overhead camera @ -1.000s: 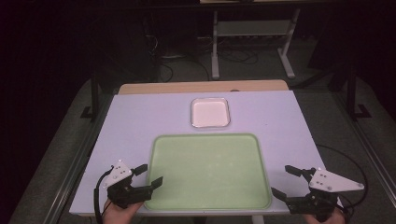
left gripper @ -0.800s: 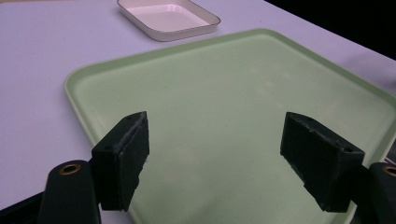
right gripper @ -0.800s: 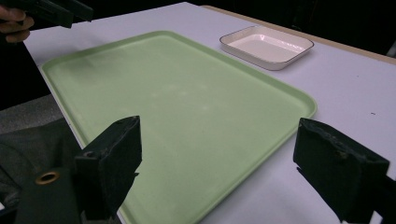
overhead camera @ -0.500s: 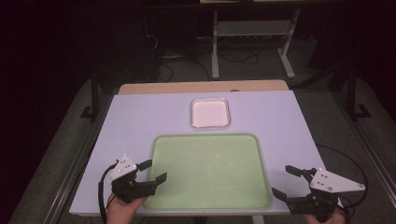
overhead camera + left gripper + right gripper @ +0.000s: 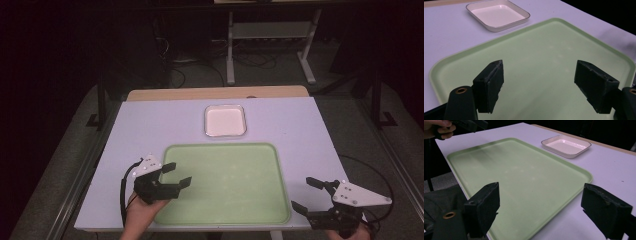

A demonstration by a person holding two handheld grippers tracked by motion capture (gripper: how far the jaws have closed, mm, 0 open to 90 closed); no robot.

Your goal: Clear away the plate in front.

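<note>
**Green tray draws the left gripper in over its near corner**

Pale green plastic tray (image 5: 227,182), a wide rounded rectangle with a low rim, lies flat and bare on the near half of the white-topped table (image 5: 150,125), its front rim close to the table's near edge. Just beyond its far rim, not touching it, sits a small square white dish with a thin dark rim (image 5: 225,120), also bare. Over the last second the left gripper (image 5: 177,175) has travelled from the table surface beside the tray's left rim to a spot above the tray's near left corner, its black jaws spread wide and gripping nothing; the left gripper view looks between them across bare green plastic (image 5: 544,65) toward the dish (image 5: 497,14). The right gripper (image 5: 307,195) has kept its place off the tray's near right corner, over the table edge, jaws likewise parted and holding nothing; its own view looks along the tray's length (image 5: 519,177). The shift suggests the left hand is opening the work, most likely lining up on the tray or heading on toward the dish, while the right waits. Nothing has been grasped or moved yet, so the job looks to be at its very start.
</note>
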